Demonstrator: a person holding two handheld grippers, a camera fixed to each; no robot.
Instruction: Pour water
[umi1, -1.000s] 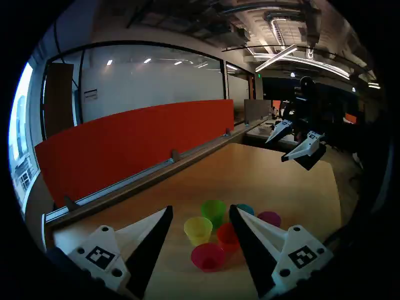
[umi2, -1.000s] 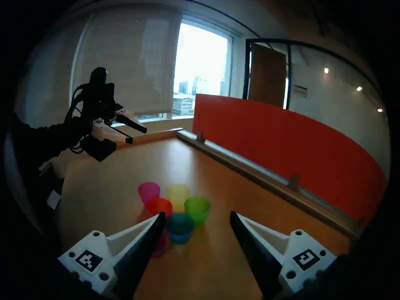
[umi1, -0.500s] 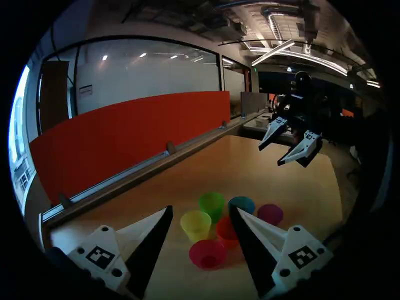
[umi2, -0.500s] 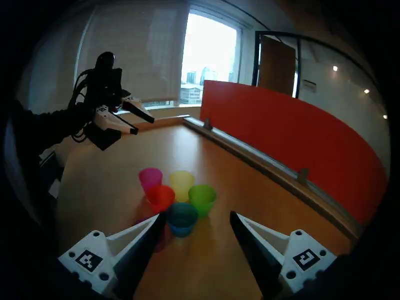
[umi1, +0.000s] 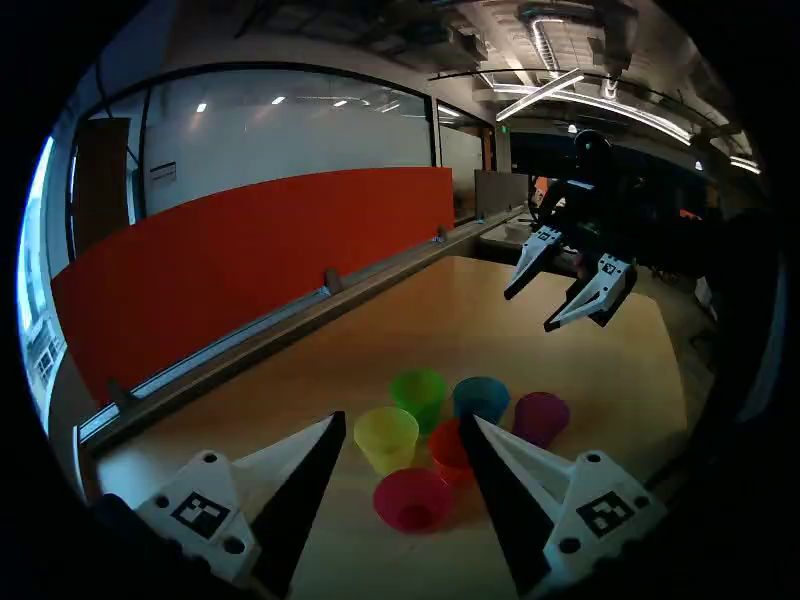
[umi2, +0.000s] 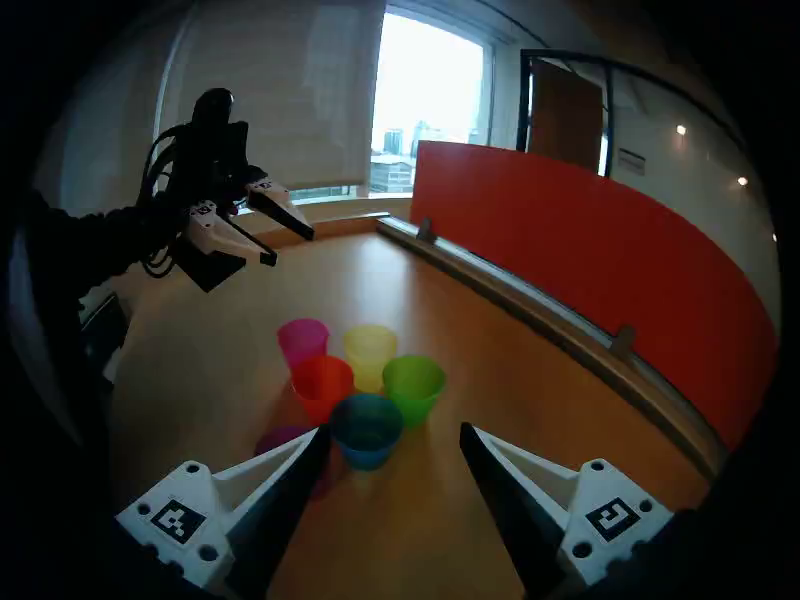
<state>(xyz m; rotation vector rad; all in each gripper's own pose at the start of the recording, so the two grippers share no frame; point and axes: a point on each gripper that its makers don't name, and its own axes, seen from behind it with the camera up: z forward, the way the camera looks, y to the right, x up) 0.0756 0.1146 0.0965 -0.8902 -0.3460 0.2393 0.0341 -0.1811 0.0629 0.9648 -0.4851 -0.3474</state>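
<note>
Six small plastic cups stand bunched on a wooden table (umi1: 480, 320). In the left gripper view, a pink cup (umi1: 412, 500) is nearest, with yellow (umi1: 386, 438), orange-red (umi1: 448, 450), green (umi1: 418, 392), blue (umi1: 481, 397) and purple (umi1: 540, 415) cups behind it. My left gripper (umi1: 400, 422) hovers open over the near cups, holding nothing. In the right gripper view, my right gripper (umi2: 393, 432) is open just above the blue cup (umi2: 366, 430), also empty. Each gripper appears across the cluster in the other's view: the right gripper (umi1: 530, 311) and the left gripper (umi2: 291, 250).
A long red partition (umi1: 250, 240) with a metal rail runs along one table edge (umi2: 600, 230). A bright window (umi2: 430, 110) lies beyond the table's end. A dark sleeve (umi2: 90, 250) holds the far gripper. Bare wooden tabletop (umi2: 330, 290) surrounds the cups.
Both grippers have drawn closer to the cup cluster and to each other. Each looms larger in the other's view. The cups have not moved, and both grippers stay open.
</note>
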